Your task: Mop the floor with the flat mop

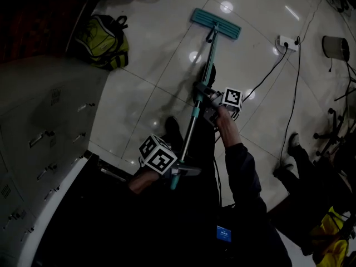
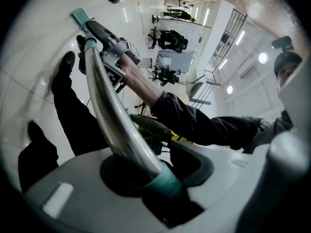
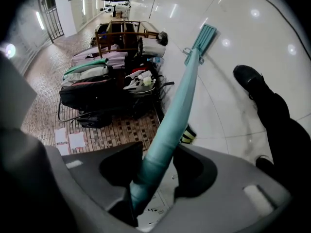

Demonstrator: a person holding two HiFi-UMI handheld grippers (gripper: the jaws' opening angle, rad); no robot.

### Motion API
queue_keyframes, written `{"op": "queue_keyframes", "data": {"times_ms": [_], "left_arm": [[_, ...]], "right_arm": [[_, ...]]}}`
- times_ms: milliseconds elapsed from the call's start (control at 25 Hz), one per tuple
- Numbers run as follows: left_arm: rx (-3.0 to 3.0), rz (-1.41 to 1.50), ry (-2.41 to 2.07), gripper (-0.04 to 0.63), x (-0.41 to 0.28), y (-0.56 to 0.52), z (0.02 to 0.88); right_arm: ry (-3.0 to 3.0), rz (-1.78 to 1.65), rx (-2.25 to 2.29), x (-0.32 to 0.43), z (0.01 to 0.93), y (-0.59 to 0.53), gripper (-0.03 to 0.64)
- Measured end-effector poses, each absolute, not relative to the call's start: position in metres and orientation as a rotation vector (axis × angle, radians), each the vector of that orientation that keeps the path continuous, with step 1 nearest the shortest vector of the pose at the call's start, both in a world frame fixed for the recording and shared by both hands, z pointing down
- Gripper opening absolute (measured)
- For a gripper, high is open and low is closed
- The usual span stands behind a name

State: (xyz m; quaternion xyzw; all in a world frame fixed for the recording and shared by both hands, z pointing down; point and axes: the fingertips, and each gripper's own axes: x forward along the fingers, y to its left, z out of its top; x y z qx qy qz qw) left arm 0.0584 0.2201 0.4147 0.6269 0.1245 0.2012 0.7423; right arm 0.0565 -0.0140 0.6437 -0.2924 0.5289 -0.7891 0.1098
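Observation:
A flat mop with a teal head [image 1: 216, 24] lies flat on the white tiled floor [image 1: 167, 54] ahead of me; its handle [image 1: 199, 102] slopes back toward my body. My right gripper [image 1: 208, 107] is shut on the teal part of the handle [image 3: 170, 125], about halfway down. My left gripper [image 1: 177, 171] is shut on the handle's upper end, where the metal tube [image 2: 112, 115] meets a teal collar [image 2: 165, 181]. The right gripper view shows the mop head [image 3: 204, 38] far along the pole. In the left gripper view the right gripper [image 2: 114, 50] sits further down the pole.
A yellow-green backpack [image 1: 103, 40] leans at a grey drawer cabinet [image 1: 39, 127] on the left. A power strip [image 1: 288, 42] with cables [image 1: 295, 93] lies on the floor at right, near a bystander's legs [image 1: 303, 171]. My shoes [image 1: 173, 131] stand beside the handle. Bags and a wooden rack [image 3: 116, 67] sit further off.

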Motion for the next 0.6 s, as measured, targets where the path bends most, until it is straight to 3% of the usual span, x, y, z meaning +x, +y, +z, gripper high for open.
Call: {"op": "queue_keyframes", "data": {"times_ms": [600], "left_arm": [[1.360,0.509,0.261,0.158,0.215,-0.056,0.421]], "right_arm": [[1.483,-2.252,-0.860,0.228,0.648,-0.286,0.204]]}}
